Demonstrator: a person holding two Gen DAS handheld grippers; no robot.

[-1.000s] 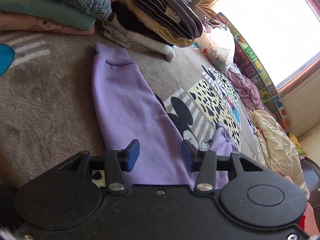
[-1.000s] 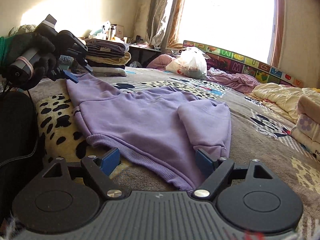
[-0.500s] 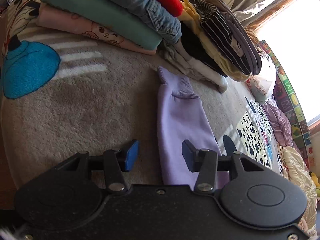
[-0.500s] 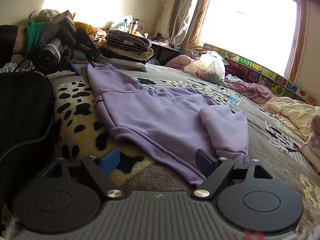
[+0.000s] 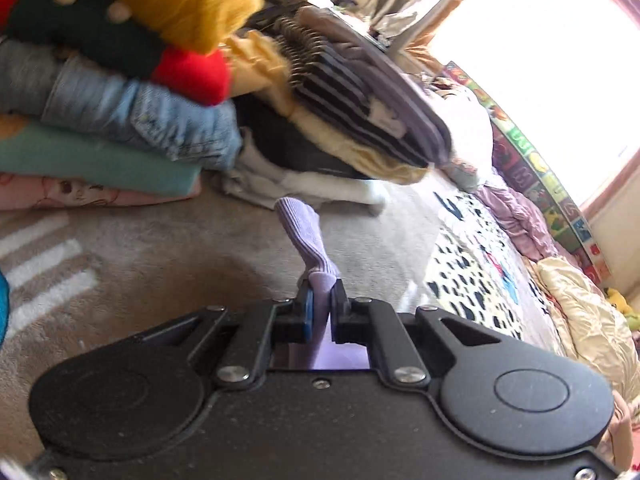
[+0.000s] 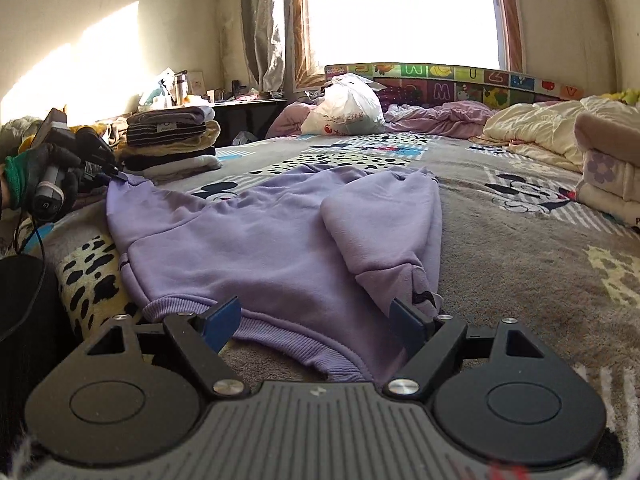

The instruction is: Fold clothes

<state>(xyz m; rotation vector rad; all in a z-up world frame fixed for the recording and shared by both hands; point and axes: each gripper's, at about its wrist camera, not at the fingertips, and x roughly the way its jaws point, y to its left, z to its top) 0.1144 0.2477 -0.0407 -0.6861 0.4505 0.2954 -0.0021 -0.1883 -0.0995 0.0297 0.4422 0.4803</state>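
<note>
Lilac sweatshirt (image 6: pixel 256 248) spread flat on the bed (image 6: pixel 520 248), hem just ahead of the right claw (image 6: pixel 316 320), far sleeve already folded across the body. Near sleeve's ribbed cuff (image 5: pixel 308 240) pinched tight in the left claw (image 5: pixel 321 306). Right claw gaping wide, holding nothing. Probably mid sleeve-fold: next, carrying the cuff across onto the body. Folded piles (image 5: pixel 120 128) beyond the left claw.
</note>
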